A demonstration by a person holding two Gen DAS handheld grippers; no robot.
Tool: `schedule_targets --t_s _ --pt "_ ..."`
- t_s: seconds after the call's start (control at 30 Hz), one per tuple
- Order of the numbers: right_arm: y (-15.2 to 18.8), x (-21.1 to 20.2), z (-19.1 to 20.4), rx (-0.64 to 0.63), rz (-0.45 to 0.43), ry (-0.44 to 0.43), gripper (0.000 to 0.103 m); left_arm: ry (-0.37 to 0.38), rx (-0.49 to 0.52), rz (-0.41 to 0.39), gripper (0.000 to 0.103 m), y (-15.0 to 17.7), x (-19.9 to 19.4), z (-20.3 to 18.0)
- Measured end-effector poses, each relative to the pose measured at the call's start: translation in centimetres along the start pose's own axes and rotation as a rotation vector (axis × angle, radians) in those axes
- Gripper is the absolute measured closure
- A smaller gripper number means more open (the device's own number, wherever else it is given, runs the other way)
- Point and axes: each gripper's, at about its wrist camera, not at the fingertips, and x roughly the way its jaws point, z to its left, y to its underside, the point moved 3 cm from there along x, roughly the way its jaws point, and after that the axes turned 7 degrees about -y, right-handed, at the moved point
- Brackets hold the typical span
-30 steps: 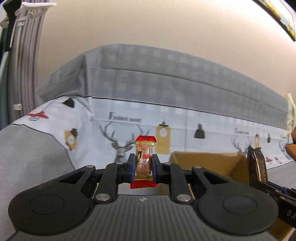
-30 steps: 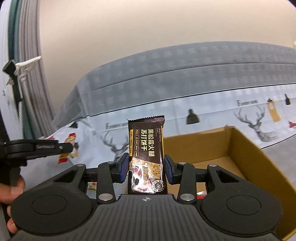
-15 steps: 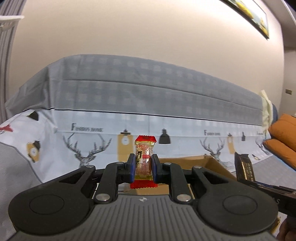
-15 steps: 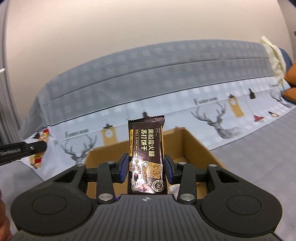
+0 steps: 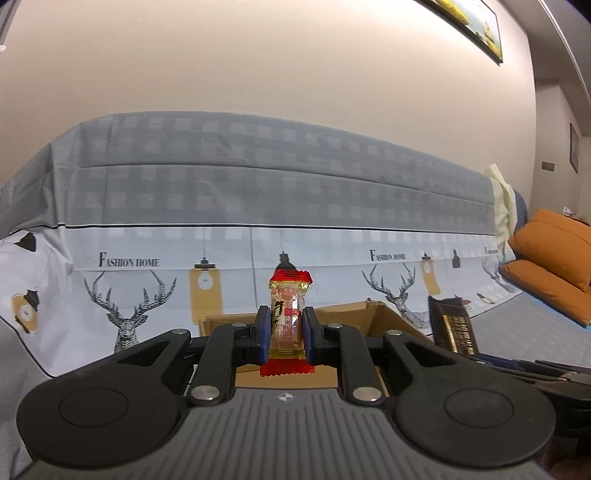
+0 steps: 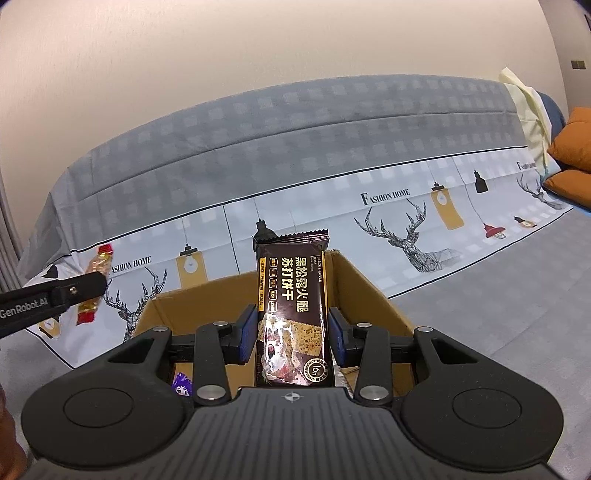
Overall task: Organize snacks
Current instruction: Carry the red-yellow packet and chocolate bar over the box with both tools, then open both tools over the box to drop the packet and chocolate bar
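Note:
My left gripper is shut on a small red-and-gold wrapped candy that stands upright between its blue pads. Just behind it lies an open cardboard box. My right gripper is shut on a dark brown cracker packet with gold lettering, held upright over the same cardboard box. In the right wrist view the left gripper reaches in from the left with the candy. In the left wrist view the cracker packet shows at the right edge.
A sofa covered with a grey cloth printed with deer and lamps fills the background. Orange cushions lie at the far right. A purple wrapper lies inside the box. A framed picture hangs on the wall.
Both grippers have swung to the right, and the box now sits centred behind each held snack. The grips have not changed.

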Motion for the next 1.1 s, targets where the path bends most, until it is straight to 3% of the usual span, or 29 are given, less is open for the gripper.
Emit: schedule_targets --t_s 0.73,0.77,0.8,0.83,0.87,0.9,1.1 --pt "0.0 0.3 0.2 -0.017 0.006 0.01 0.061 0.035 0.02 -0.006 0.084 0.3 0.1 -1.4" --pt "0.0 0.3 0.3 -0.022 0.008 0.014 0.059 0.04 0.018 0.0 0.083 0.3 0.2 -1.5" --pt "0.0 0.3 0.4 -0.027 0.007 0.022 0.058 0.042 0.018 0.004 0.075 0.3 0.2 -1.5" --pt "0.0 0.3 0.5 -0.035 0.006 0.029 0.046 0.038 0.018 0.005 0.061 0.3 0.2 -1.4" --pt "0.0 0.3 0.7 -0.04 0.001 0.037 0.029 0.034 0.017 0.002 0.059 0.2 0.2 -1.4" --pt "0.0 0.2 0.8 -0.044 -0.005 0.043 0.024 0.032 0.016 0.001 0.059 0.2 0.2 -1.3" --pt "0.2 0.5 1.1 -0.038 0.004 0.036 0.022 0.018 0.015 0.003 0.059 0.2 0.1 -0.7"
